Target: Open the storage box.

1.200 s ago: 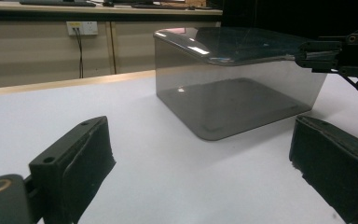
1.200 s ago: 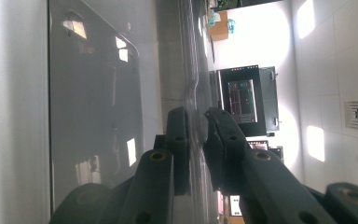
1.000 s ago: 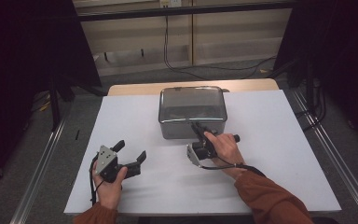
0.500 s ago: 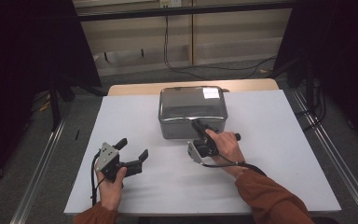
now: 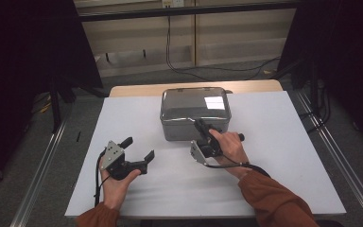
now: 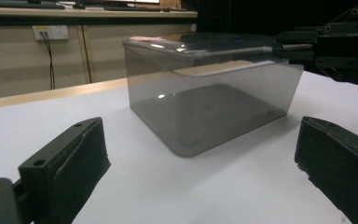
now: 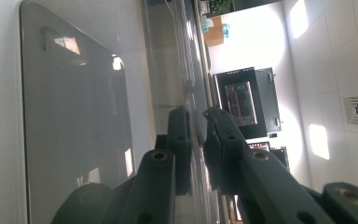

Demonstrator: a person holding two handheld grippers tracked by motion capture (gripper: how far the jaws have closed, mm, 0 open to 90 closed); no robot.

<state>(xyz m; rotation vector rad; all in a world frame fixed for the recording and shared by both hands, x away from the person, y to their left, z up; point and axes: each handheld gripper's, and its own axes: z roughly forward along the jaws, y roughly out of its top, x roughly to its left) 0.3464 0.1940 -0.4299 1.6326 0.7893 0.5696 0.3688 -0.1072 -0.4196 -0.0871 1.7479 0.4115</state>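
Note:
A smoky see-through plastic box (image 5: 189, 126) (image 6: 205, 112) stands at the back middle of the white table (image 5: 283, 156), with a clear lid (image 5: 189, 100) (image 6: 191, 44) (image 7: 74, 116) on top. My right gripper (image 5: 199, 124) (image 7: 198, 116) (image 6: 279, 44) is shut on the lid's near edge, and that side sits slightly raised off the box rim. At the front left my left gripper (image 5: 139, 147) (image 6: 200, 137) rests low on the table, pointing at the box. Its jaws have just been opening and stand wide with nothing between them.
Metal rails (image 5: 47, 161) run along both sides of the table. A wooden strip (image 5: 137, 90) lines its far edge, and cables (image 5: 189, 61) lie on the floor behind. Dark curtains stand left and right.
A bright reflection has appeared on the lid, so its tilt has shifted a little in the right gripper. The left gripper's jaws stand slightly wider. Both hands stay in place.

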